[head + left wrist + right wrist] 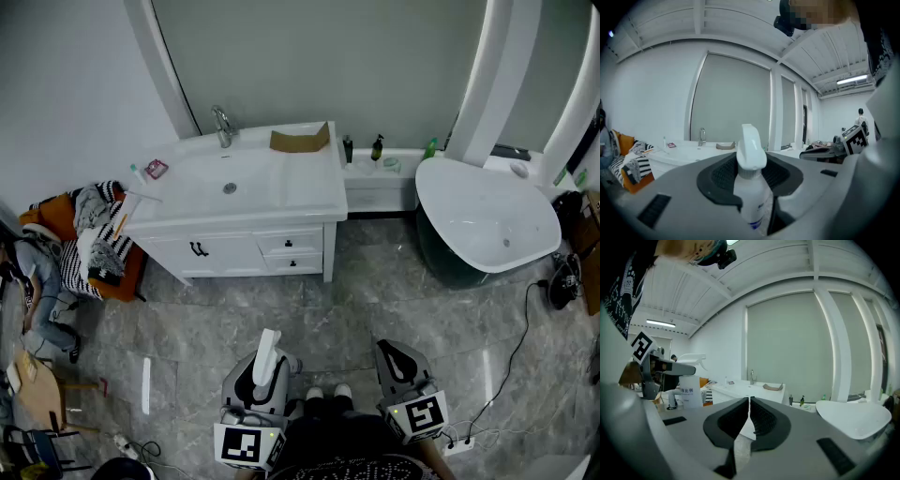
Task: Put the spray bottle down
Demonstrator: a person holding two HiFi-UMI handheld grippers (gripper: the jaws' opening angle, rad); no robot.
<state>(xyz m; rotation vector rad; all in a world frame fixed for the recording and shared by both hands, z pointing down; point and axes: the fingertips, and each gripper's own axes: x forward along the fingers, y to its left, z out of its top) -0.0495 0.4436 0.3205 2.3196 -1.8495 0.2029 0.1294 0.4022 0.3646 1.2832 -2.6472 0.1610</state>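
Nearest me, my left tool (752, 183) pinches the white spray bottle (751, 157) by its body, nozzle upright, over the marble floor (375, 300). My right tool (749, 416) beside it is pressed together with nothing in it. The bottle is not yet set down. The white washbasin bench (309, 202) lies well ahead, so I judge the carry and release are all left to do.

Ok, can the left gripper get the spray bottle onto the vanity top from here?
Probably not yet: open floor separates the left gripper, shut on the spray bottle, from the vanity top. Nothing blocks the way.
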